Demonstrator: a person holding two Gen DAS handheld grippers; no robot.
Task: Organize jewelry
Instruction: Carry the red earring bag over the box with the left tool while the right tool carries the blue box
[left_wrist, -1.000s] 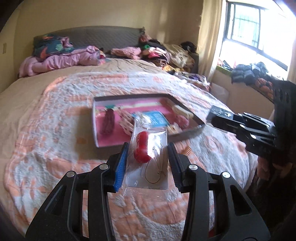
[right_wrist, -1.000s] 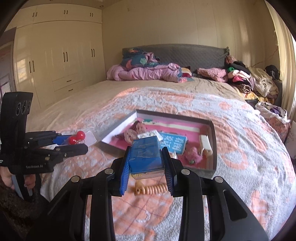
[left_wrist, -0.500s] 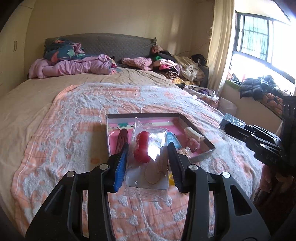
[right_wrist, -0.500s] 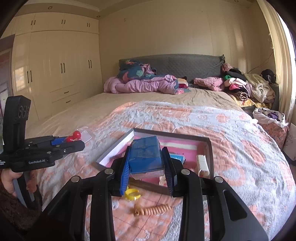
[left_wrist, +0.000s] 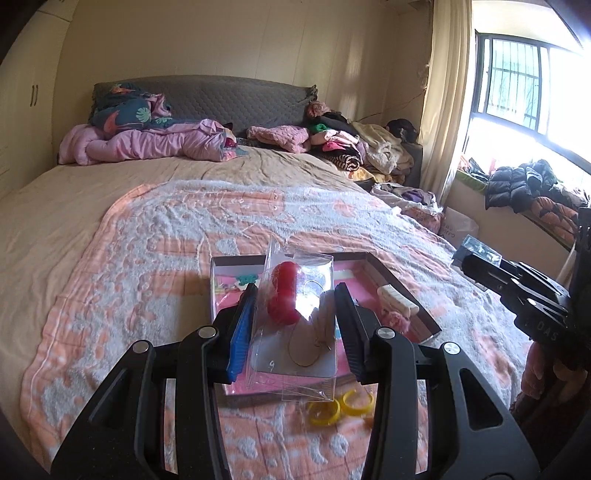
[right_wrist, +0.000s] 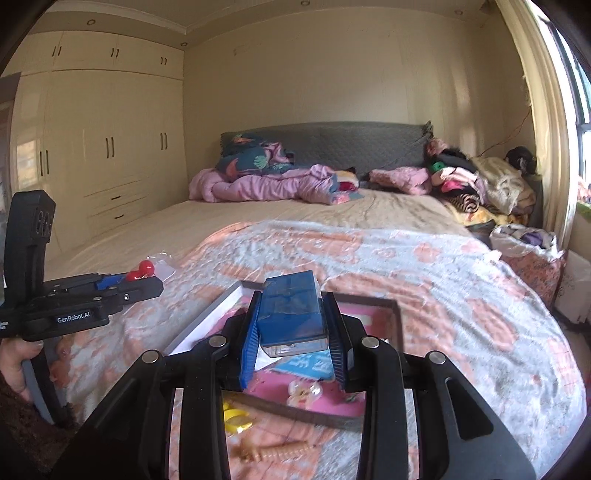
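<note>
A: Where is the tray (left_wrist: 402, 295)?

B: On the bed, just below and in front of both grippers.

A: What do they hold?

B: The left gripper (left_wrist: 295, 325) squeezes a clear bag (left_wrist: 295, 332), standing tall. The right gripper (right_wrist: 293, 332) squeezes a blue box (right_wrist: 291, 314).

A: Which is closer to the tray?

B: Both hang over its near edge. I can't tell.

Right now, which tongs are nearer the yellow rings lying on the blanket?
Left. The left tongs, shut on a clear packet, hang just above the yellow rings; the right tongs, holding a blue box, sit further right.
</note>
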